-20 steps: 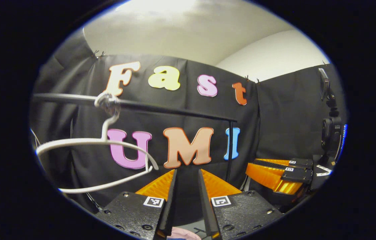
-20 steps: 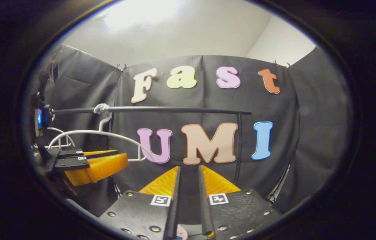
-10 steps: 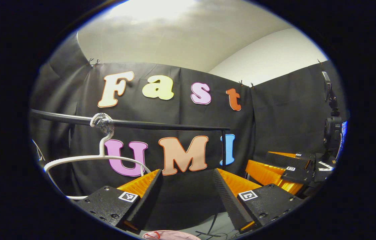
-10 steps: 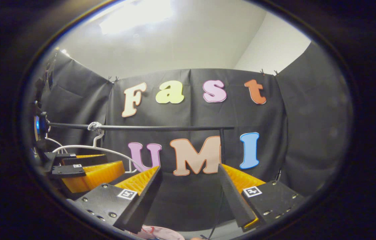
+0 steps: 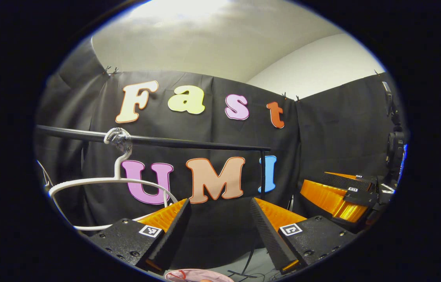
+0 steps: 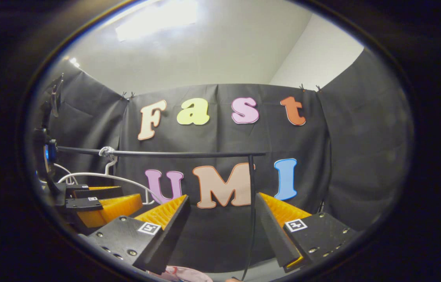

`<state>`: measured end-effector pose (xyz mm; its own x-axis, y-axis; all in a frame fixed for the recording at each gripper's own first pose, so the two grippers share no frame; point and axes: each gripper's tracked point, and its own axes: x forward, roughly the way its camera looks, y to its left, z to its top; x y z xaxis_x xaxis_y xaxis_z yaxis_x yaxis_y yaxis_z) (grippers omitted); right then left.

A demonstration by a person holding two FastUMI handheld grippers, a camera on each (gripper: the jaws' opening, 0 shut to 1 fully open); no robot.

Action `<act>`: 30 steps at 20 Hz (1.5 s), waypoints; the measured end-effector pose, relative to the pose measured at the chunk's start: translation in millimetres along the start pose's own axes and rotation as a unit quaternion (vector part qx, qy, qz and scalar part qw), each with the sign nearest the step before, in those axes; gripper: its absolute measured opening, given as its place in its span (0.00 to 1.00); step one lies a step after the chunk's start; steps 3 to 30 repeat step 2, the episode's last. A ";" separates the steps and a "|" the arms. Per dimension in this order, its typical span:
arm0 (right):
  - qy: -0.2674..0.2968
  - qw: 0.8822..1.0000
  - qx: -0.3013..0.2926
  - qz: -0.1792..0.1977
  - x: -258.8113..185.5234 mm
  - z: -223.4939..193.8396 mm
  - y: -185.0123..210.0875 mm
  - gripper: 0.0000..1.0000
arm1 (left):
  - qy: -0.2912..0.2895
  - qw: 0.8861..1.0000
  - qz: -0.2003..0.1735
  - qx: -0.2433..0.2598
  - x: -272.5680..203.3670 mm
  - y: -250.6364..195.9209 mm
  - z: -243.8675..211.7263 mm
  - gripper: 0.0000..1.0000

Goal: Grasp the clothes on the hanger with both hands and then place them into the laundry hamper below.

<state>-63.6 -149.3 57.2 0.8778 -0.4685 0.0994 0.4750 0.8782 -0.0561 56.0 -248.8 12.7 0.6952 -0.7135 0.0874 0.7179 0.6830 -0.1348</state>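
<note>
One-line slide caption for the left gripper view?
Left gripper open before a bare white hanger on the black rail, pink garment below.

Bare white hanger [image 5: 107, 182] and black rail [image 5: 189, 143] cross the space ahead.

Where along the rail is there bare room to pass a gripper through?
The rail is bare from the white hanger to the upright post. It is crowded around the hanger, where the left gripper sits just below. Both grippers' fingers are spread.
</note>
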 end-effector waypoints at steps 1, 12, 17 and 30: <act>0.001 1.000 -0.001 -0.001 -0.4 -0.8 -1.2 0.99 | 0.000 1.000 0.000 0.001 -0.1 -1.2 0.1 0.93; 0.002 1.000 -0.001 -0.002 -0.7 -1.1 -2.0 0.99 | 0.001 1.000 0.001 0.003 -0.7 -1.6 -0.9 0.94; 0.002 1.000 -0.001 -0.002 -0.7 -1.1 -2.0 0.99 | 0.001 1.000 0.001 0.003 -0.7 -1.6 -0.9 0.94; 0.002 1.000 -0.001 -0.002 -0.7 -1.1 -2.0 0.99 | 0.001 1.000 0.001 0.003 -0.7 -1.6 -0.9 0.94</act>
